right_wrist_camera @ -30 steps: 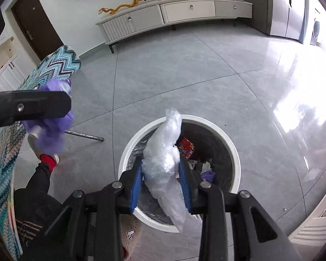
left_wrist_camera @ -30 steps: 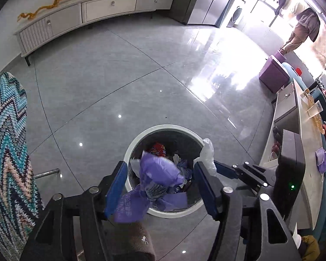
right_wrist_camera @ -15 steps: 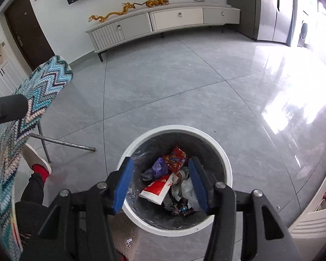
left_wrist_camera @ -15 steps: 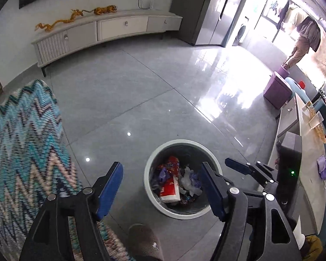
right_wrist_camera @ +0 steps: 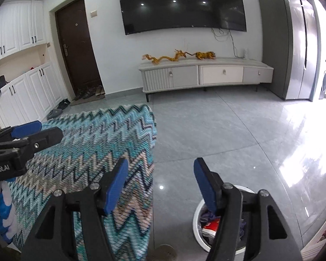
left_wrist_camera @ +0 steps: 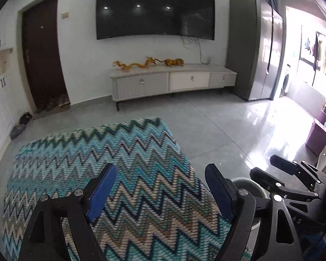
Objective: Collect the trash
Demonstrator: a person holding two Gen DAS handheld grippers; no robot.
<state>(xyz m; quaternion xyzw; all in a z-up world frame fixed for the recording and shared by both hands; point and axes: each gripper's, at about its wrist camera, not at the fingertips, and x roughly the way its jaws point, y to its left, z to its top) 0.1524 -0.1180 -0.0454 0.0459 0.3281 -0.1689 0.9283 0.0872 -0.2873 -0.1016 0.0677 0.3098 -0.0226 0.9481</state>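
Tools (right_wrist_camera: 160, 182) raised, bin (right_wrist_camera: 239, 189) holding wrappers (right_wrist_camera: 210, 225)

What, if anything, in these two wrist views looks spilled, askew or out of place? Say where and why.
Little stands out. The trash bin stands upright on the floor with its wrappers inside, and nothing is visibly spilled around it. The zigzag cloth lies flat. Both the left tool and the right tool are open and empty. Only the shoes near the door lie loose.
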